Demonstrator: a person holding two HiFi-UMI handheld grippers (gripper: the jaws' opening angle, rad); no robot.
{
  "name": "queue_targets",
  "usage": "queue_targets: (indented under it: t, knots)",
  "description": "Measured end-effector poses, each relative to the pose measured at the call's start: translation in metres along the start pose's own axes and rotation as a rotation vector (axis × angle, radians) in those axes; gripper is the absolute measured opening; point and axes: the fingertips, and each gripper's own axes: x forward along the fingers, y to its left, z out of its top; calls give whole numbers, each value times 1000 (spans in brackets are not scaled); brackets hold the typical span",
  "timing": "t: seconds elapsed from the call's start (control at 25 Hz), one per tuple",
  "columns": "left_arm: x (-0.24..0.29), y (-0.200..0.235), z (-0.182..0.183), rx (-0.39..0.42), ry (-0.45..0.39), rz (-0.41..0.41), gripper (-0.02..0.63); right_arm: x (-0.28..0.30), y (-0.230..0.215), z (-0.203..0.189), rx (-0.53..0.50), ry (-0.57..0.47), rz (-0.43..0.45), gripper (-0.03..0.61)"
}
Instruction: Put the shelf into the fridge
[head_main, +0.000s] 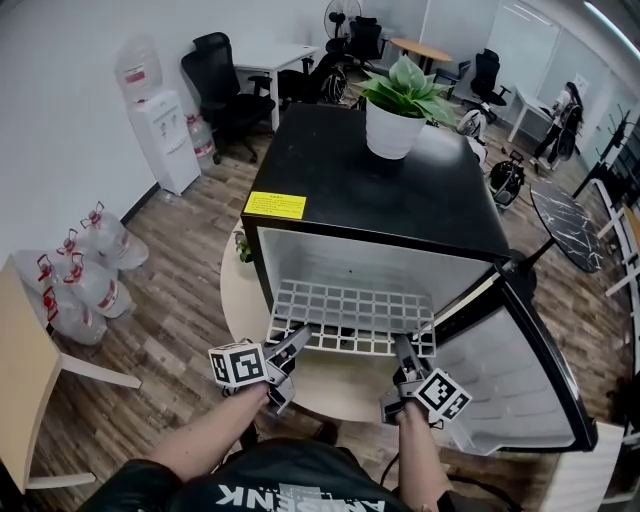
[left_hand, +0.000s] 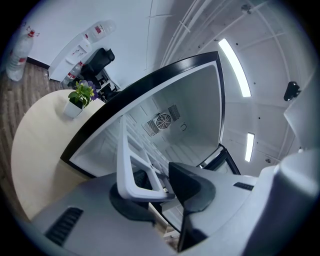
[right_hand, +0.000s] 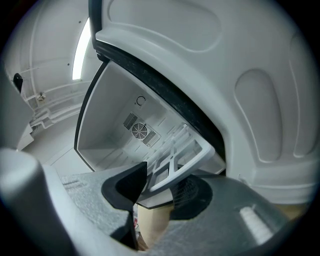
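Note:
A white grid shelf (head_main: 350, 315) lies level, its far part inside the mouth of a small black fridge (head_main: 380, 190) and its near edge sticking out. My left gripper (head_main: 300, 335) is shut on the shelf's near left corner. My right gripper (head_main: 403, 348) is shut on its near right corner. In the left gripper view the shelf's corner (left_hand: 127, 165) sits between the jaws of the left gripper (left_hand: 160, 190). In the right gripper view the shelf's edge (right_hand: 177, 160) is clamped in the right gripper (right_hand: 160, 187). The fridge's white inside with its fan grille (right_hand: 140, 131) lies beyond.
The fridge door (head_main: 520, 370) hangs open at the right. A potted plant (head_main: 400, 110) stands on the fridge top. The fridge sits on a round beige table (head_main: 240, 290). Water bottles (head_main: 85, 270), a water dispenser (head_main: 160, 130) and a wooden table (head_main: 20, 370) are at the left.

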Motion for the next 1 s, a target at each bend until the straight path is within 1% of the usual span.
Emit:
queue_targets:
  t: [0.08, 0.2, 0.36, 0.56, 0.64, 0.72, 0.8, 0.88, 1.0]
  knots:
    - [1, 1, 2, 5, -5, 6, 97, 3, 0, 2, 1, 1, -3, 133]
    - [1, 4, 8, 55, -36, 19, 104, 4, -2, 5, -34, 1, -16, 132]
    - [-2, 1, 7, 112, -48, 38, 114, 6, -1, 2, 16, 1, -1, 132]
    - [-16, 0, 3, 225, -63, 100, 166, 5, 0, 2, 18, 4, -5, 132]
    - [-28, -1, -1, 253, -73, 144, 186, 5, -1, 3, 17, 5, -5, 132]
    - [-44, 0, -9, 292, -66, 194, 187, 4, 0, 4, 16, 6, -5, 132]
    - [-59, 2, -16, 378, -53, 253, 173, 4, 0, 3, 15, 8, -4, 132]
    - [-67, 2, -15, 461, -65, 297, 102, 5, 0, 3, 16, 8, -5, 132]
    - [-63, -5, -9, 536, -84, 328, 43, 4, 0, 3, 18, 8, -7, 132]
